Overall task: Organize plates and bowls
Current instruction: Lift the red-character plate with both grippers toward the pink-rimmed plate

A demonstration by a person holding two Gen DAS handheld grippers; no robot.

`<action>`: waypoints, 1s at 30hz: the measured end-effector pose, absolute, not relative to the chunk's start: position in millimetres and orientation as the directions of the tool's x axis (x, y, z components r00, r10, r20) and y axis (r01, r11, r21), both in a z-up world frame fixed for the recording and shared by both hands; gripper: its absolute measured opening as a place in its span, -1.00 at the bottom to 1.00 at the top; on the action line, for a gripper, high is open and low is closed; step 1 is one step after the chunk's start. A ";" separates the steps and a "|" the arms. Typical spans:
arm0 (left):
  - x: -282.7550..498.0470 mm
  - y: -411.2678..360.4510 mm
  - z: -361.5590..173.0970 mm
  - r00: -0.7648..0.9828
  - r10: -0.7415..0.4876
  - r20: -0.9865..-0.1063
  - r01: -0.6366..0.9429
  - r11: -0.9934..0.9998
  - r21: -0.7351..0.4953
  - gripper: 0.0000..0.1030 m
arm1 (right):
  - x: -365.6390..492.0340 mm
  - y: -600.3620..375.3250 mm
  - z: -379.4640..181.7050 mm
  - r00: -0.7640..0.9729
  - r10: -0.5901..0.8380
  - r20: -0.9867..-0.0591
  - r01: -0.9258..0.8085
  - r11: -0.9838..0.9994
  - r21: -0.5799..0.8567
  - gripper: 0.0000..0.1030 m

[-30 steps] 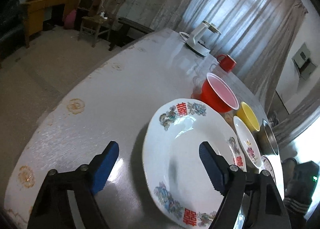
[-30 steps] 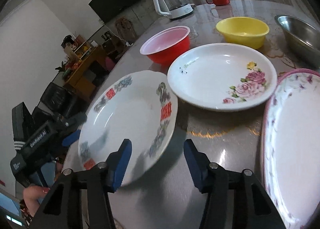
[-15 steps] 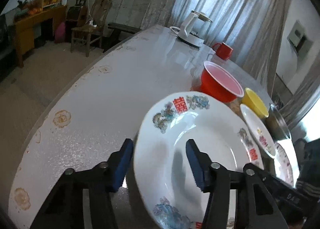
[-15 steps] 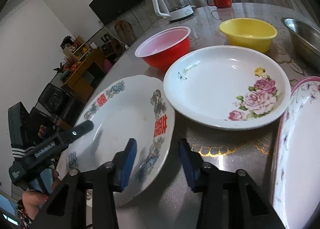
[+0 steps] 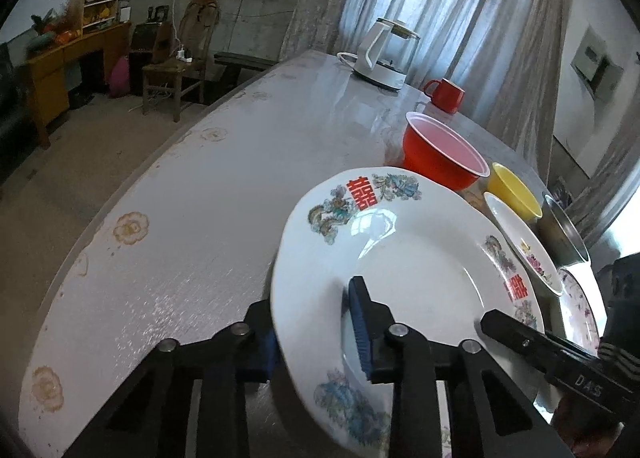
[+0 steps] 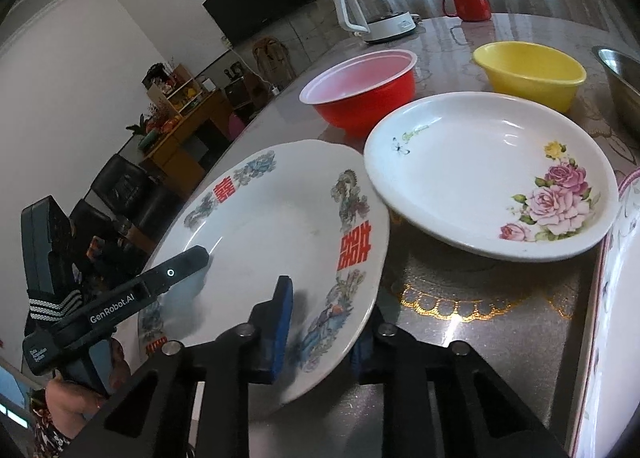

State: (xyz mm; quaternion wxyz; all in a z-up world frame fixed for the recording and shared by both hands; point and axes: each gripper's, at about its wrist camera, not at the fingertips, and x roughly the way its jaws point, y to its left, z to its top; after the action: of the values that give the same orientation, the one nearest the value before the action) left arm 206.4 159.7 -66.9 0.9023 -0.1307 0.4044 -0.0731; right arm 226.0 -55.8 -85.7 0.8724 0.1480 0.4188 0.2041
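Grey table point(image 5: 224, 178): your left gripper point(image 5: 316, 332) and right gripper point(image 6: 320, 324) each clamp the dragon plate point(image 6: 276, 234) rim. One gripper body reads "GenRobot.AI"

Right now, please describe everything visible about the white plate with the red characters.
The white plate is round, glossy and shallow, apparently ceramic. Its rim bears red characters and blue-green dragon motifs. It appears empty. The left claw and right claw each pinch opposite rim edges. It looks tilted, beside the rose plate.

"GenRobot.AI" on left hand-held gripper point(image 6: 192, 258); red 囍 on plate point(image 6: 272, 226).
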 end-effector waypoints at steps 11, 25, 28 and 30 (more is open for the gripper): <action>159.9 171.3 -66.5 0.678 -0.198 -0.708 -0.011 0.960 -0.279 -0.43 | 213.5 -37.2 -84.4 0.517 0.524 -0.677 -0.329 0.852 0.408 -0.60; 160.2 177.9 -65.6 0.670 -0.194 -0.717 -0.026 0.958 -0.284 -0.27 | 210.1 -42.7 -88.9 0.520 0.558 -0.647 -0.304 0.828 0.470 -0.56; 167.2 180.7 -64.3 0.669 -0.201 -0.715 -0.024 0.956 -0.292 -0.27 | 211.2 -41.6 -88.2 0.522 0.551 -0.651 -0.299 0.833 0.466 -0.56; 168.3 179.1 -65.5 0.674 -0.195 -0.712 -0.010 0.962 -0.273 -0.29 | 207.1 -41.0 -88.1 0.523 0.557 -0.646 -0.285 0.828 0.483 -0.56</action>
State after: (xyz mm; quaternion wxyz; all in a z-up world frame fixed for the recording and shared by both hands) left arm 168.3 179.1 -65.5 0.9060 -0.1282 0.4002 -0.0513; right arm 207.1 -41.0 -88.1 0.8575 0.1610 0.4225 0.2454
